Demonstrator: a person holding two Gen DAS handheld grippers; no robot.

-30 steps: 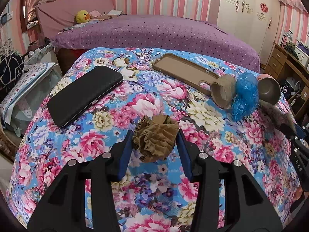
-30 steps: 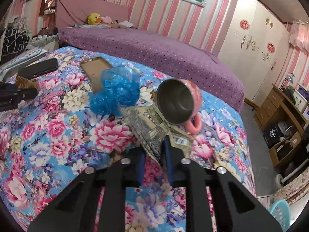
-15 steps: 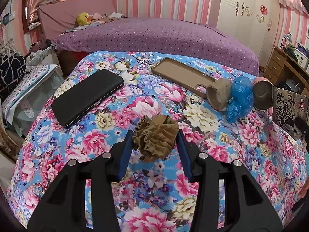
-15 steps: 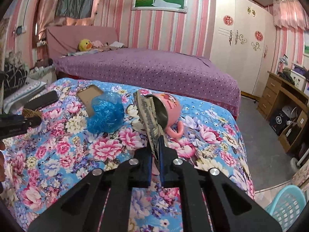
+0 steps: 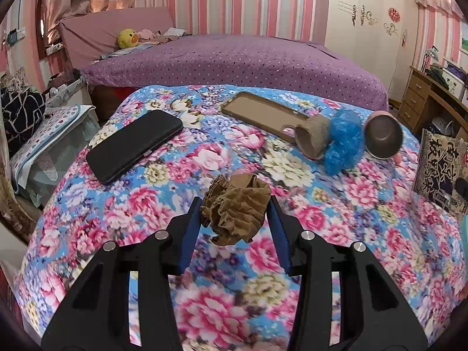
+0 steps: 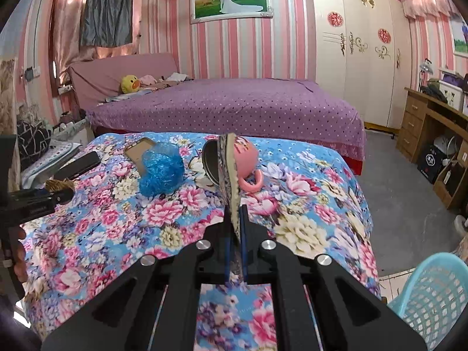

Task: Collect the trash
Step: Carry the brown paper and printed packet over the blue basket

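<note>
Up off the cloth comes the wrapper [image 6: 231, 175]; a second ago it lay flat by the cup, and now it stands on its edge, pinched tight in the jaws of the right gripper [image 6: 236, 222]. Those jaws are clenched on the wrapper's lower edge. The wrapper blocks part of the pink cup [image 6: 244, 158], which lies on its side on the flowered cloth [image 6: 307, 219]. To the left of the cup sits a blue bag [image 6: 161, 169], all crumpled up. A light blue basket [image 6: 433, 298] stands on the floor at the lower right, near the corner of the counter. The left gripper [image 5: 235, 216] has its jaws part way closed, and they grasp a brown paper ball [image 5: 237, 207] from both sides. The ball is lifted a bit above the cloth. From this side, a black case [image 5: 134, 144] lies on the left of the cloth. A tan phone case [image 5: 260, 114] lies farther back, and a cardboard tube [image 5: 313, 139] rests on its near end, touching the blue bag. A purple bed [image 5: 234, 61] is behind the counter, with a yellow duck toy [image 5: 127, 38] near the pillow end.
</note>
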